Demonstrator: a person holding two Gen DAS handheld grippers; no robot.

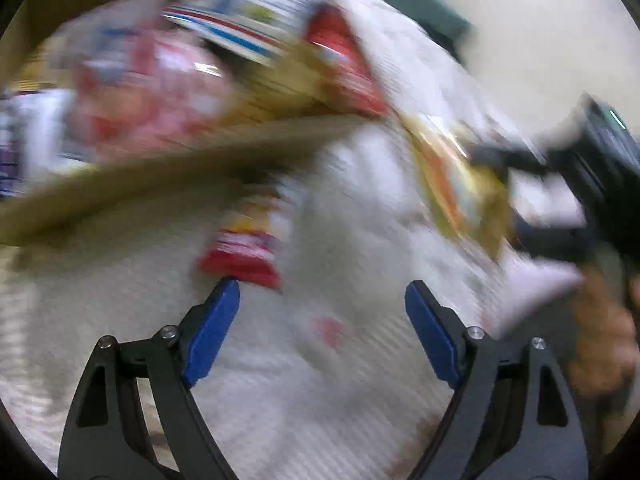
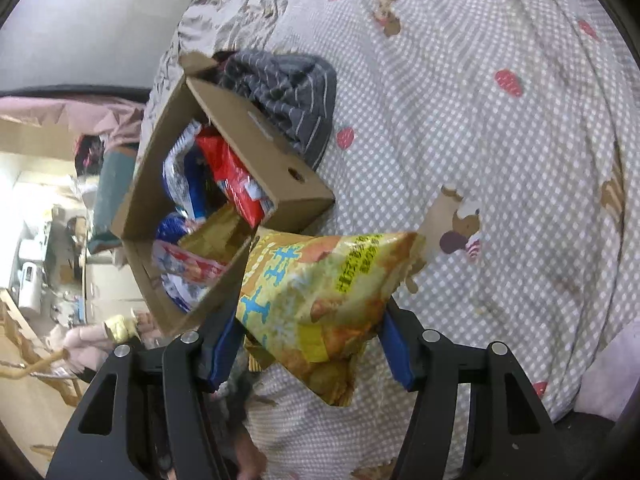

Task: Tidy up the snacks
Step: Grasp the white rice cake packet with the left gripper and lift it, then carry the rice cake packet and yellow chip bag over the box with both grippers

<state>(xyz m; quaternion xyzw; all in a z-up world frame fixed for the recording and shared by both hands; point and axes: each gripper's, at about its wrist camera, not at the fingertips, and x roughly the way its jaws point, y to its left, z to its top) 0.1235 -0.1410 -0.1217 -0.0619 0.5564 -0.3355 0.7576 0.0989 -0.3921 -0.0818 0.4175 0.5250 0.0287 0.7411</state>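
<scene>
Right gripper (image 2: 310,344) — blue-padded black fingers closed partway on a yellow-and-orange crinkled snack bag with blue lettering (image 2: 320,292), gripped across its lower half. The bag hangs over the bed, its upper edge just beside the near corner of the box.

Brown open-topped cardboard box (image 2: 256,140) — resting on the bed, flaps up, a round hole in one side wall. Contents: a red foil packet (image 2: 230,172), a blue-and-white packet (image 2: 184,176), a pink-and-white packet (image 2: 188,266) and a tan cardboard insert (image 2: 218,236), packed close together.

Dark grey striped cloth (image 2: 288,96) — bunched against the far side of the box, touching it.

Bed cover, grey-and-white check with bear and strawberry prints (image 2: 480,120) — under everything.

Left gripper (image 1: 322,292) — blue-padded fingers spread wide, nothing between them, above the bed cover (image 1: 140,280). This view is heavily motion-blurred. Visible through the blur: the box rim (image 1: 160,168) crossing the upper left with red, blue and white packets inside; a small red-and-yellow packet (image 1: 244,240) lying on the cover just ahead of the left finger; the yellow snack bag (image 1: 456,184) at right, held by the right gripper (image 1: 520,160).
</scene>
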